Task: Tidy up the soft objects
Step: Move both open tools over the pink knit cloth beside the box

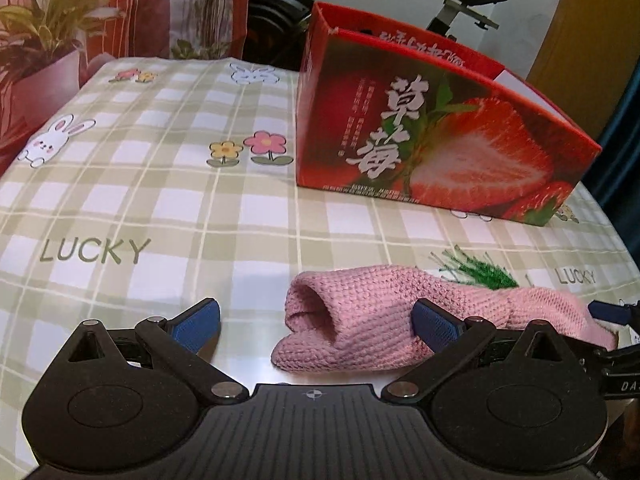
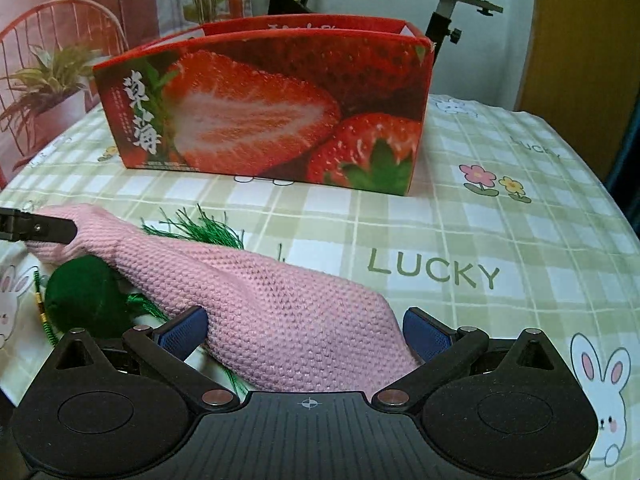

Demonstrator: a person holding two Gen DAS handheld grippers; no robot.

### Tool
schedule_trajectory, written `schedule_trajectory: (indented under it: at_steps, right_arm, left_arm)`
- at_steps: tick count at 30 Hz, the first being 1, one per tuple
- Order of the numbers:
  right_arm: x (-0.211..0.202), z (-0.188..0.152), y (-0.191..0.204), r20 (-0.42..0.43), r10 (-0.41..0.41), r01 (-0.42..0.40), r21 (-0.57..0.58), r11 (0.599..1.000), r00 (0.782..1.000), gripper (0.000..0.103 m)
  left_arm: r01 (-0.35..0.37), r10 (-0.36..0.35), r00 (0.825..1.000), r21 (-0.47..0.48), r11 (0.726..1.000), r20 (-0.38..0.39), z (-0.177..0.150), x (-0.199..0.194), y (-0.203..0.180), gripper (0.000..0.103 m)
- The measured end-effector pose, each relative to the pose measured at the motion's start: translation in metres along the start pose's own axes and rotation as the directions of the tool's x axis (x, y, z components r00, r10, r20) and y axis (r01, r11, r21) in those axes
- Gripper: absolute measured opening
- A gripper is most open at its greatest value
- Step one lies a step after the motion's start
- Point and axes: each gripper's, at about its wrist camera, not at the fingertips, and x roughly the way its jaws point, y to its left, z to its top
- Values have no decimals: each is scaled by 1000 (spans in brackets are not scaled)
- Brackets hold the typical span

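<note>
Only the right wrist view shows a dark green ball [image 2: 82, 284] with tassels tucked under the left part of the pink knitted piece [image 2: 256, 300]; the left view shows that piece's open rolled end [image 1: 316, 316] instead. The left claw [image 1: 316, 322] sits low over the checked table [image 1: 160, 208], spread wide, its right pad touching the knit. The right claw [image 2: 304, 330] is spread around the piece's near end. The strawberry box [image 2: 272, 108] stands farther back, open-topped.
</note>
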Motion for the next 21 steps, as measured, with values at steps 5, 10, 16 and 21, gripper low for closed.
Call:
schedule_trajectory:
  at_steps: [5,10,16,21]
  right_arm:
    - [12,14,-3,6,-24,25,-23,999,1000,103]
    - [26,31,-7,23,-58,59,-31,998,998,103]
    - [34,31,-9,40,-47,47,-2,999,998,103]
    - [34,25,-11,68,-32,32,1,999,997,103]
  left_arm:
    - [-19,19,1000,18,1000,0,-1,5,-3,103]
    - [-54,54,999,40,998,1,0,11,-12,103]
    - [-71,71,997,38,997,14,-2,11,-13,103]
    - [-78,77,997,37,996,30,-6,9,-15,103]
